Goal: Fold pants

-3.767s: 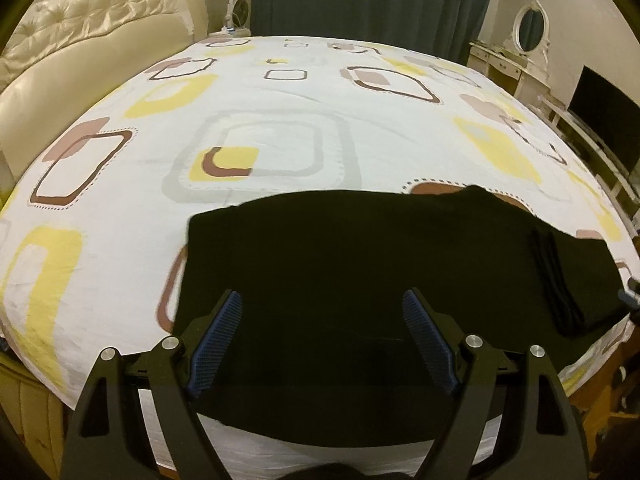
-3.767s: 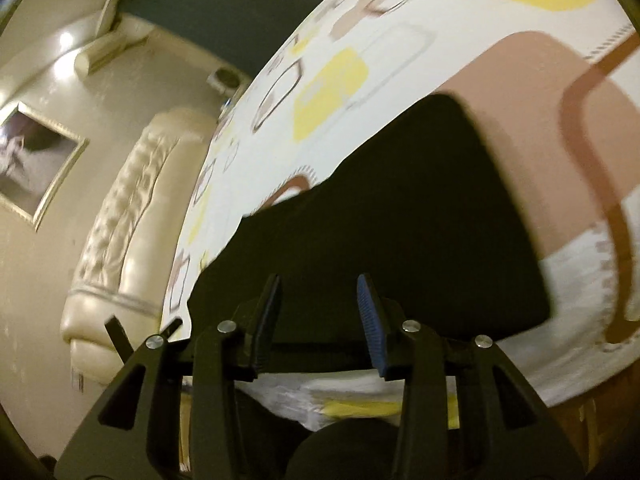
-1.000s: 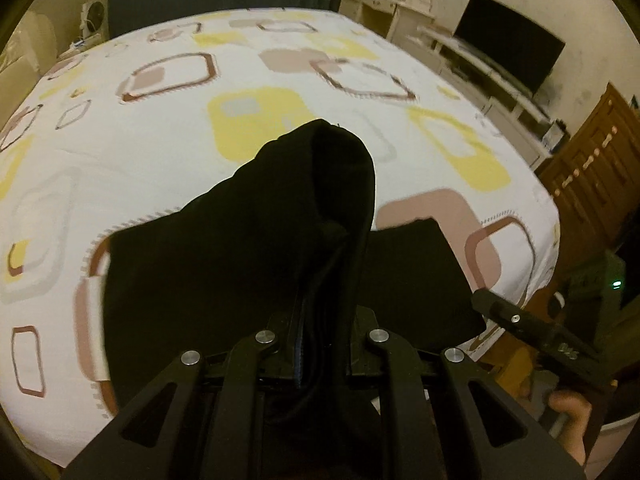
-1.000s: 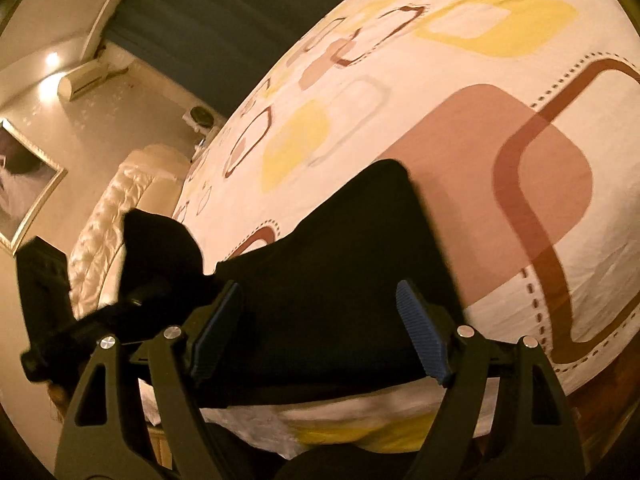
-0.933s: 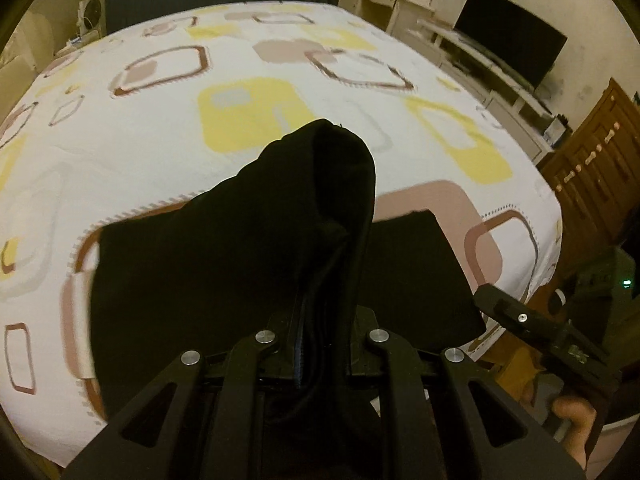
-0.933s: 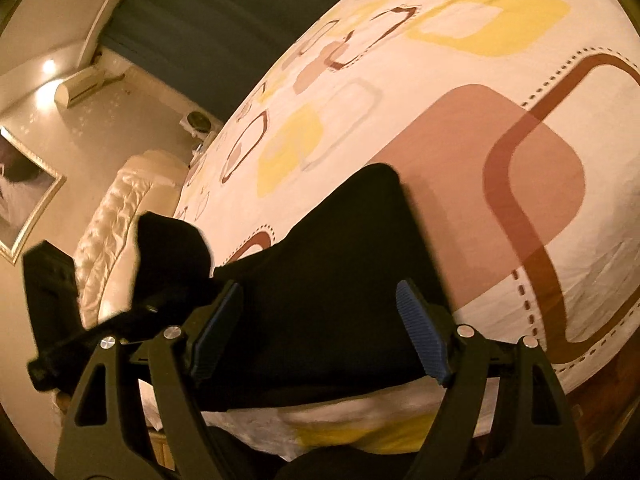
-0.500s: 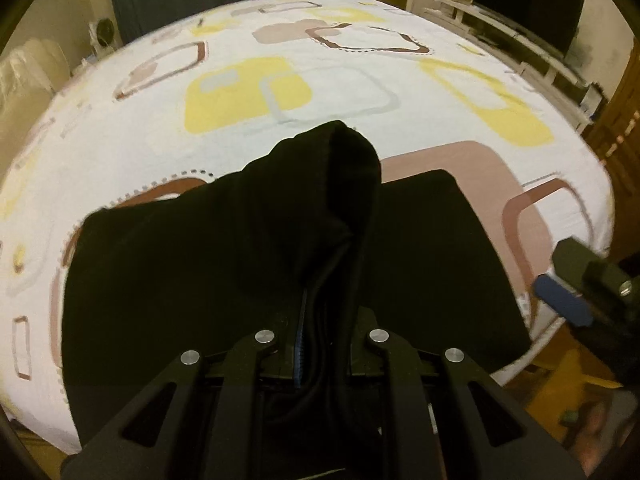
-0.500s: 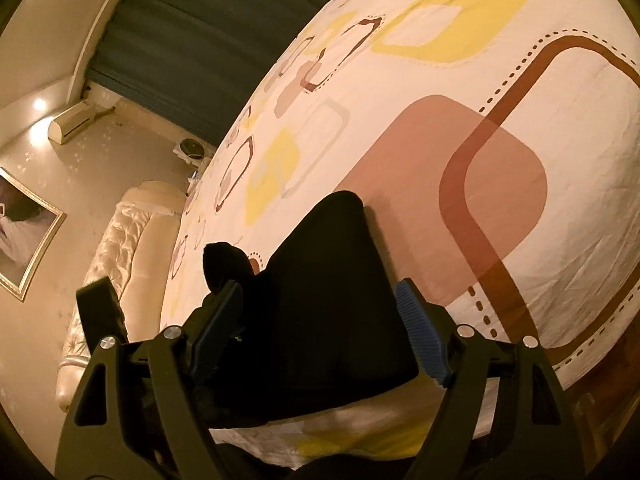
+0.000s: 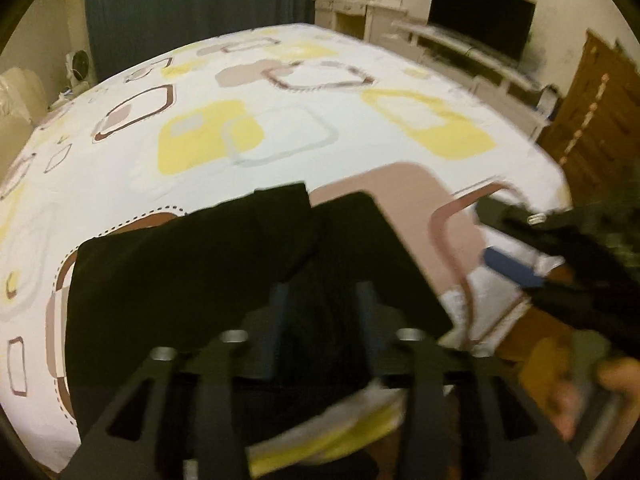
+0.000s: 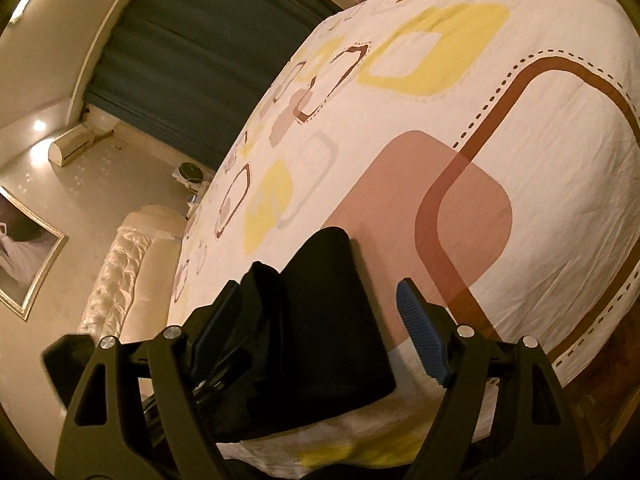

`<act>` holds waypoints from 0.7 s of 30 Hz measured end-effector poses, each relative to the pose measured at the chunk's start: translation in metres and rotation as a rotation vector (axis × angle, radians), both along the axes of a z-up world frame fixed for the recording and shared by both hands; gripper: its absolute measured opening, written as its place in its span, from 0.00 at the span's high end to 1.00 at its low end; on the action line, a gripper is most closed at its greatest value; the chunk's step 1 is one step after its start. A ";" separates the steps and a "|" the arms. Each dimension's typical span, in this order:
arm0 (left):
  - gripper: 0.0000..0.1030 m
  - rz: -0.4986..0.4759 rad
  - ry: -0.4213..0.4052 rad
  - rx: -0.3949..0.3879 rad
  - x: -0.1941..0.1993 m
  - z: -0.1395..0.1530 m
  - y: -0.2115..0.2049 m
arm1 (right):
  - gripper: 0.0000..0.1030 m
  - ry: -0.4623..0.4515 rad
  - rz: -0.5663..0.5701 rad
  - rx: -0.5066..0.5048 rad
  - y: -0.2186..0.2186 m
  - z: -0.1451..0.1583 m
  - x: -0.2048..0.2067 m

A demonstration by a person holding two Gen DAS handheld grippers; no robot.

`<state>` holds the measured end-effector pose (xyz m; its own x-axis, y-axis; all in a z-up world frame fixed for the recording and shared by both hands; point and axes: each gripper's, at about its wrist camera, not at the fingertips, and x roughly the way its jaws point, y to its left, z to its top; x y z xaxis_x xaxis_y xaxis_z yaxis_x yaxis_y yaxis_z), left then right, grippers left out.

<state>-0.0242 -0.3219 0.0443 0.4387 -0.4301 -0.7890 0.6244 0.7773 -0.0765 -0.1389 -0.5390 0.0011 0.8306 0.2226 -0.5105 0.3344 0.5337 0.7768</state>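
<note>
Black pants (image 9: 192, 272) lie folded near the front right corner of the patterned bed (image 9: 280, 128). My left gripper (image 9: 322, 304) hovers low over them, blurred, and its jaws are opening. Black cloth sits loosely between its fingers, and the folded-over end (image 9: 280, 216) rests on the layer below. In the right wrist view the pants (image 10: 332, 320) fill the gap of my right gripper (image 10: 316, 332), which is open wide with its pads clear of the cloth. In the left wrist view, the right gripper's blue pad (image 9: 508, 270) shows beside the pants' right edge.
The bed's front edge and right corner run just under both grippers. A hand (image 9: 584, 396) holds the right tool at lower right. A TV (image 9: 480, 16), white dresser (image 9: 352, 12), wooden cabinet (image 9: 592, 120) and dark curtain (image 9: 180, 12) stand beyond. A tufted headboard (image 10: 116, 292) lies left.
The left gripper went from shut on a raised bunch of the pants to jaws apart; the bunch dropped flat over the lower layer. The left hand slid toward the bed's right corner.
</note>
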 end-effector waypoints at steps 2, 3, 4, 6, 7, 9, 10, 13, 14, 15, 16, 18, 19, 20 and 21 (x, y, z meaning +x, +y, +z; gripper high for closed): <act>0.43 0.004 -0.017 -0.045 -0.003 0.012 0.015 | 0.23 0.004 0.023 -0.004 0.005 0.002 0.004; 0.43 0.009 -0.034 -0.063 -0.003 0.020 0.029 | 0.23 0.002 0.033 -0.009 0.008 0.003 0.005; 0.40 0.013 -0.041 -0.069 -0.001 0.025 0.039 | 0.23 0.000 0.049 -0.013 0.012 0.005 0.007; 0.36 0.033 -0.048 -0.092 0.005 0.032 0.066 | 0.23 -0.005 0.086 -0.017 0.023 0.008 0.013; 0.35 0.045 -0.048 -0.105 0.010 0.033 0.081 | 0.23 -0.006 0.114 -0.026 0.030 0.010 0.018; 0.32 0.088 -0.047 -0.107 0.021 0.032 0.118 | 0.23 -0.003 0.158 -0.036 0.043 0.011 0.024; 0.31 0.114 -0.048 -0.105 0.025 0.029 0.135 | 0.23 -0.002 0.176 -0.036 0.048 0.010 0.028; 0.30 0.196 -0.032 -0.088 0.042 0.012 0.187 | 0.23 0.019 0.223 -0.029 0.062 0.003 0.042; 0.29 0.232 -0.022 -0.082 0.048 0.004 0.205 | 0.23 0.030 0.235 -0.032 0.067 0.001 0.047; 0.29 0.255 -0.013 -0.076 0.049 -0.001 0.216 | 0.23 0.048 0.252 -0.036 0.072 -0.004 0.054; 0.29 0.271 0.001 -0.074 0.052 -0.006 0.226 | 0.23 0.060 0.265 -0.038 0.076 -0.007 0.059; 0.29 0.284 0.036 -0.080 0.055 -0.017 0.245 | 0.23 0.094 0.278 -0.059 0.082 -0.013 0.067; 0.28 0.291 0.051 -0.081 0.056 -0.023 0.250 | 0.23 0.108 0.282 -0.074 0.084 -0.016 0.072; 0.28 0.300 0.067 -0.080 0.057 -0.027 0.255 | 0.23 0.117 0.291 -0.079 0.086 -0.018 0.076; 0.28 0.316 0.085 -0.076 0.059 -0.033 0.259 | 0.23 0.124 0.294 -0.084 0.087 -0.019 0.077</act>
